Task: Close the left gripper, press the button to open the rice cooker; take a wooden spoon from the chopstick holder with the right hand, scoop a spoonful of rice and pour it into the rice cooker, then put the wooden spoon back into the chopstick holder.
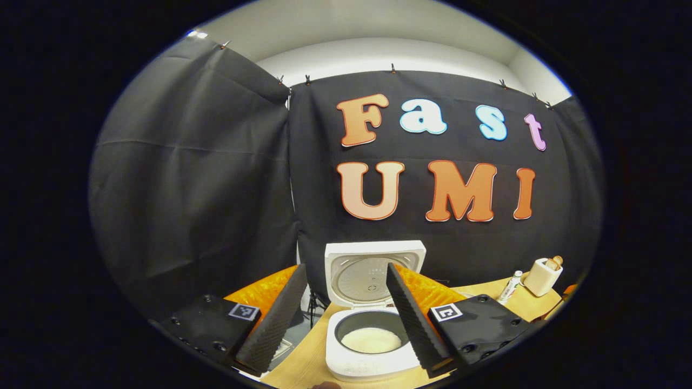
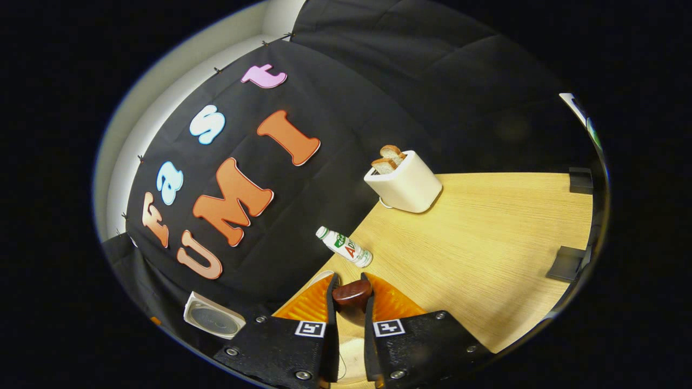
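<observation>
The surface [image 2: 486,227] carries the rice cooker [image 1: 373,335] near its back edge, lid up, rice [image 1: 371,340] in the pot. The left tongs [image 1: 346,319] hang spread apart before it. The right tongs [image 2: 350,302] are clamped on the wooden spoon [image 2: 352,294]: light, stiff, smooth, best pinched along its handle.

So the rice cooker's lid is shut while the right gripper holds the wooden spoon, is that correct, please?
Not quite: the rice cooker has its lid standing open, as the left gripper view shows, with rice in the pot. The right gripper does hold the wooden spoon.
</observation>
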`<state>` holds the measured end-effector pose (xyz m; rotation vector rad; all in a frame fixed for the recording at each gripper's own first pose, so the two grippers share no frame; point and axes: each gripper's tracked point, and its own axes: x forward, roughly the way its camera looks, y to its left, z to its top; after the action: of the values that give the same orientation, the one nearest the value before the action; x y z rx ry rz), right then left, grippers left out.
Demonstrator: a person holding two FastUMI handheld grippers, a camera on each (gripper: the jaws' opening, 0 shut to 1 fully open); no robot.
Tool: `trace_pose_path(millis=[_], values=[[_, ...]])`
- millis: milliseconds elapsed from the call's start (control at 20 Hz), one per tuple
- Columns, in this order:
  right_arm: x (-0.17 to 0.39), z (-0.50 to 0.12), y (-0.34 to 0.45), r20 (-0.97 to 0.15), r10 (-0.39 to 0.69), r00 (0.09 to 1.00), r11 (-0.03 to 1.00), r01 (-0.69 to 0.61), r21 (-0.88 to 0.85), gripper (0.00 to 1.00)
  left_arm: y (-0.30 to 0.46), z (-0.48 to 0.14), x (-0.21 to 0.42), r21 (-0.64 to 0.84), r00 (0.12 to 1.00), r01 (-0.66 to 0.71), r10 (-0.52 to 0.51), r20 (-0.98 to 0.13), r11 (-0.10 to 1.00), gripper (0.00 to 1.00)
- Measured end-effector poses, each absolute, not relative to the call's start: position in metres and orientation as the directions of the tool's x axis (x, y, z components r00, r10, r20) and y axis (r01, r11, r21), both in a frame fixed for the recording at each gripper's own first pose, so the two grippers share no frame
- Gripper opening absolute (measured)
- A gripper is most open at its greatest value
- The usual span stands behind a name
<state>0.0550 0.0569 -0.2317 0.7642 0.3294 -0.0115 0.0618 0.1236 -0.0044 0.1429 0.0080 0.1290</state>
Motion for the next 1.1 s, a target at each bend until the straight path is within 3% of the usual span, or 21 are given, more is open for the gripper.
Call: trace_pose_path(millis=[350,750,850,900,1000,1100], values=[[0.059,-0.266,0.065,-0.347,0.137,0.928,0.769,0.12,0.628,0.18,0.128,-0.005,0.062,0.154,0.989,-0.143,0.146,-0.012,0.978,0.99],[0.068,-0.268,0.048,-0.379,0.102,0.92,0.797,0.152,0.584,0.33,0.128,-0.013,0.066,0.102,0.991,-0.123,0.128,-0.042,0.987,1.0],[0.069,-0.266,0.038,-0.389,0.084,0.917,0.807,0.167,0.567,0.46,0.129,-0.013,0.069,0.086,0.991,-0.12,0.124,-0.045,0.989,0.99],[0.069,-0.263,0.033,-0.386,0.078,0.919,0.808,0.169,0.565,0.62,0.13,-0.013,0.07,0.082,0.991,-0.119,0.123,-0.048,0.99,0.99],[0.072,-0.259,0.023,-0.385,0.054,0.921,0.815,0.182,0.55,0.82,0.134,-0.011,0.069,0.079,0.991,-0.123,0.127,-0.046,0.989,0.99],[0.073,-0.257,0.014,-0.4,0.035,0.916,0.824,0.2,0.53,0.93,0.134,-0.01,0.068,0.065,0.99,-0.125,0.129,-0.049,0.99,0.99]])
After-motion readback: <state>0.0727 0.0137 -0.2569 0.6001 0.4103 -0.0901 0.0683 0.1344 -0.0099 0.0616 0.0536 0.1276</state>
